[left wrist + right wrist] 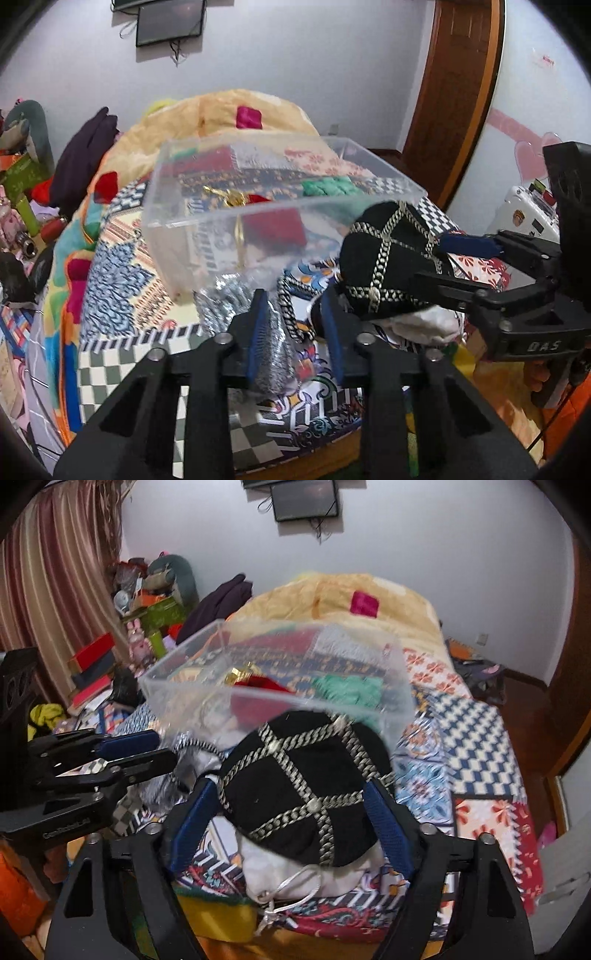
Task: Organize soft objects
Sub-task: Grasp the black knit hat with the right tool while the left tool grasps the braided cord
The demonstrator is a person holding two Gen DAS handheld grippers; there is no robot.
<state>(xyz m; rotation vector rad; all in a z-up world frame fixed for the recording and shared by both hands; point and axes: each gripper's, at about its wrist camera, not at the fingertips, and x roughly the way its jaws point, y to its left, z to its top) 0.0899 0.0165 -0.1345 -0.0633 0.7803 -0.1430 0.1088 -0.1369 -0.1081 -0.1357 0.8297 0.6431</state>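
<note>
A clear plastic box stands on the patterned bedspread, with red and green soft items inside. My right gripper is shut on a black cap with silver braid, held just in front of the box's near wall. A white pouch lies under the cap. My left gripper is open, over a silver sparkly fabric, and grips nothing. It also shows in the right wrist view, left of the cap.
The bed carries a peach quilt at the back. A cluttered shelf and curtain stand on the left, a wooden door on the right. A screen hangs on the wall.
</note>
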